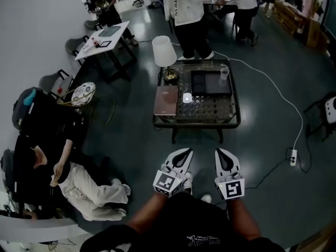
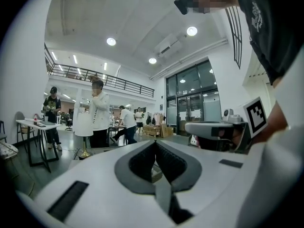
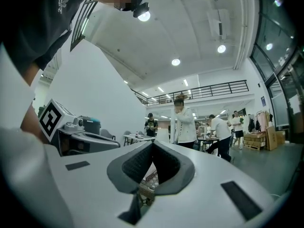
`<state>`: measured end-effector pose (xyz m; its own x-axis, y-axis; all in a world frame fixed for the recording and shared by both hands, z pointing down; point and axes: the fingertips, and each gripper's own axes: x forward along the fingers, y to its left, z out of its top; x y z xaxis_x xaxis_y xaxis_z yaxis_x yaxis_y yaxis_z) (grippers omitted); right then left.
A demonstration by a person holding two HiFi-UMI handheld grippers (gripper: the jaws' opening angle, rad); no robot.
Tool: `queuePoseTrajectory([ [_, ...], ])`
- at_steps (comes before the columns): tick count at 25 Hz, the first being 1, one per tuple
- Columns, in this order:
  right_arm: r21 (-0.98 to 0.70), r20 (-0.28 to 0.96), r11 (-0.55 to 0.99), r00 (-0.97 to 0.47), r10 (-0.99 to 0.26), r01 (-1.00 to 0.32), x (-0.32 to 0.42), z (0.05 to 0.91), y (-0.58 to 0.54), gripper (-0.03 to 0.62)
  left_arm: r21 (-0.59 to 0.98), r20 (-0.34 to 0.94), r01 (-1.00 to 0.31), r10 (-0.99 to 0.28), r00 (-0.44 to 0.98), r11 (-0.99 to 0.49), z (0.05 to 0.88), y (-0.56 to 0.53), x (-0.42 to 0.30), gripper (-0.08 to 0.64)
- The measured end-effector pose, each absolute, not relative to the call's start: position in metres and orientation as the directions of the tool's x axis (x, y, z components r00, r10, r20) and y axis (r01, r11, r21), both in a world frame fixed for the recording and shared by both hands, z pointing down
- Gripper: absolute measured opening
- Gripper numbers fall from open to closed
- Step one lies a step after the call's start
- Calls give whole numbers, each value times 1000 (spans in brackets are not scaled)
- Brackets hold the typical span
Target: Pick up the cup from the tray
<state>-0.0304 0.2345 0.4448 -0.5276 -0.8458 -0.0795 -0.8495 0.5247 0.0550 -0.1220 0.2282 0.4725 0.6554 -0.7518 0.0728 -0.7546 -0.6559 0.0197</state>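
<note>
Both closed, empty: left tongs [image 1: 184, 151], right tongs [image 1: 221, 151]; clear cup [image 1: 224, 74] on rect. black tray [image 1: 208, 86].

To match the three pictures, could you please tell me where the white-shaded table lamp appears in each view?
Head view: table lamp on the coffee table's far left corner.
Left gripper view: left of centre, upright.
Right gripper view: its shade's top, just above the jaws.
Shared landmark: the person in white behind it.

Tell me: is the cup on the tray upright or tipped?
Upright: in the head view the cup stands on its base at the right edge of the black tray, rim upward.
</note>
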Motion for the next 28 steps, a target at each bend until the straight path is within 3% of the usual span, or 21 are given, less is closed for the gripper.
queuePoseTrajectory([
  [16, 76, -73, 529, -534, -842, -845, -66, 443, 143, 9, 18, 70, -736, -733, 676, -677, 474, 140, -151, 9],
  [28, 107, -65, 447, -455, -888, -888, -74, 437, 99, 9, 41, 39, -714, -713, 700, -699, 466, 88, -177, 9],
])
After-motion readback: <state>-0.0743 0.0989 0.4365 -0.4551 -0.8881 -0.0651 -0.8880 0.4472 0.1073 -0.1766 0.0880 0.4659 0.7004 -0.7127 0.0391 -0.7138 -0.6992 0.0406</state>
